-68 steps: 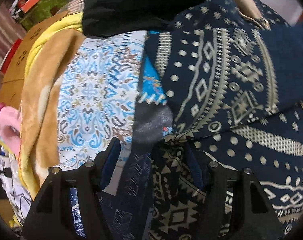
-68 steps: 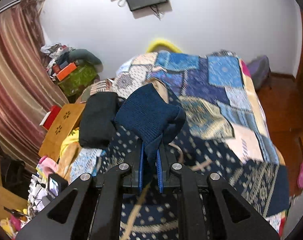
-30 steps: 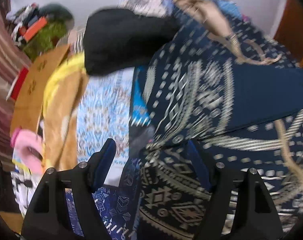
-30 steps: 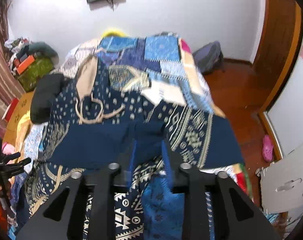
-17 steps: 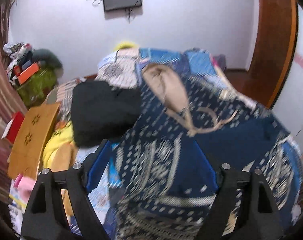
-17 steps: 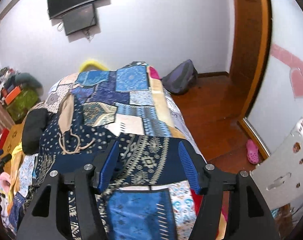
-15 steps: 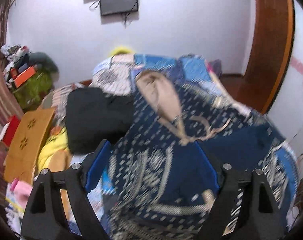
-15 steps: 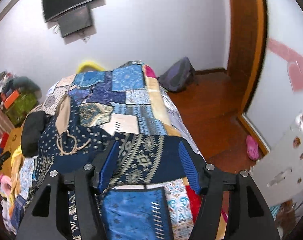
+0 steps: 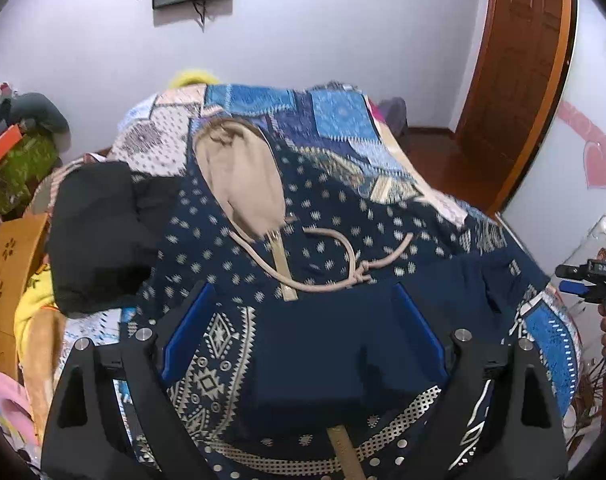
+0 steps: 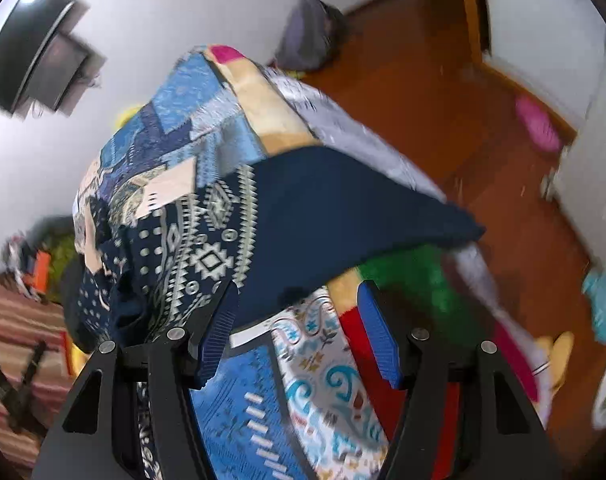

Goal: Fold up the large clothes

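Observation:
A navy hoodie (image 9: 323, 248) with cream tribal print, a tan-lined hood (image 9: 243, 184) and a knotted drawstring lies spread on the bed. Its plain navy sleeve (image 9: 343, 344) is folded across the body. My left gripper (image 9: 301, 320) is open and empty above the hoodie's lower middle. My right gripper (image 10: 299, 332) is open and empty at the bed's right side, just below the hoodie's other sleeve (image 10: 335, 216), which hangs over the bed edge. The right gripper also shows at the far right of the left wrist view (image 9: 595, 280).
A patchwork bedcover (image 9: 335, 120) lies under the hoodie. A folded black garment (image 9: 99, 240) sits at its left. A wooden stool (image 9: 7, 264) and clutter stand left of the bed. Wood floor (image 10: 443, 112), a grey bag (image 10: 311, 36) and a door (image 9: 515, 72) are to the right.
My right gripper let go of the navy sleeve, left it across the hoodie, opened and swung down to the bed's right edge. My left gripper rose and pulled back, still open.

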Demonstrator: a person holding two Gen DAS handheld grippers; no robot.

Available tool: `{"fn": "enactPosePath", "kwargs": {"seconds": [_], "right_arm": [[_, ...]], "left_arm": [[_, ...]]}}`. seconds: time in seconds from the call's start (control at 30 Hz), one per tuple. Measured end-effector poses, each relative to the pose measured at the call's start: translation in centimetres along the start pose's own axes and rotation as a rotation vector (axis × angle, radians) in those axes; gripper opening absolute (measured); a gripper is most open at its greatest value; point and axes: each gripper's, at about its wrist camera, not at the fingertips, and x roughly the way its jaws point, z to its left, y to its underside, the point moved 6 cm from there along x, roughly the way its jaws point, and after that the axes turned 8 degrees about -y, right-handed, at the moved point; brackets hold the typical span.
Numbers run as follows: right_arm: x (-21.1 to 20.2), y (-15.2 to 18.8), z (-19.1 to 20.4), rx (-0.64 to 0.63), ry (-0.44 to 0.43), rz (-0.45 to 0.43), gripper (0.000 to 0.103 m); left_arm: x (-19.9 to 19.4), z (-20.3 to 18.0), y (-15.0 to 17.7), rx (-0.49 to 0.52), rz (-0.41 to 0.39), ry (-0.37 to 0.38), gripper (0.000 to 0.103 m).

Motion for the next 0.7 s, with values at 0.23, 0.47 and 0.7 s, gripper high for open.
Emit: {"fn": "enactPosePath", "kwargs": {"seconds": [0.23,0.47,0.7], "right_arm": [[1.9,-1.4,-3.1,0.167,-0.093,-0.011,0.058],[3.9,-2.7,-4.9,0.22,-0.04,-0.031,0.033],[1.9,-3.7,-3.2,0.153,-0.023,-0.126,0.008]], "left_arm": [[2.3,0.1,0.9,-0.011,0.062,-0.003,0.09],[3.6,0.7,1.7,-0.052,0.105,0.011,0.089],[3.5,1.5,2.4,-0.057,0.114,-0.009,0.09]]}}
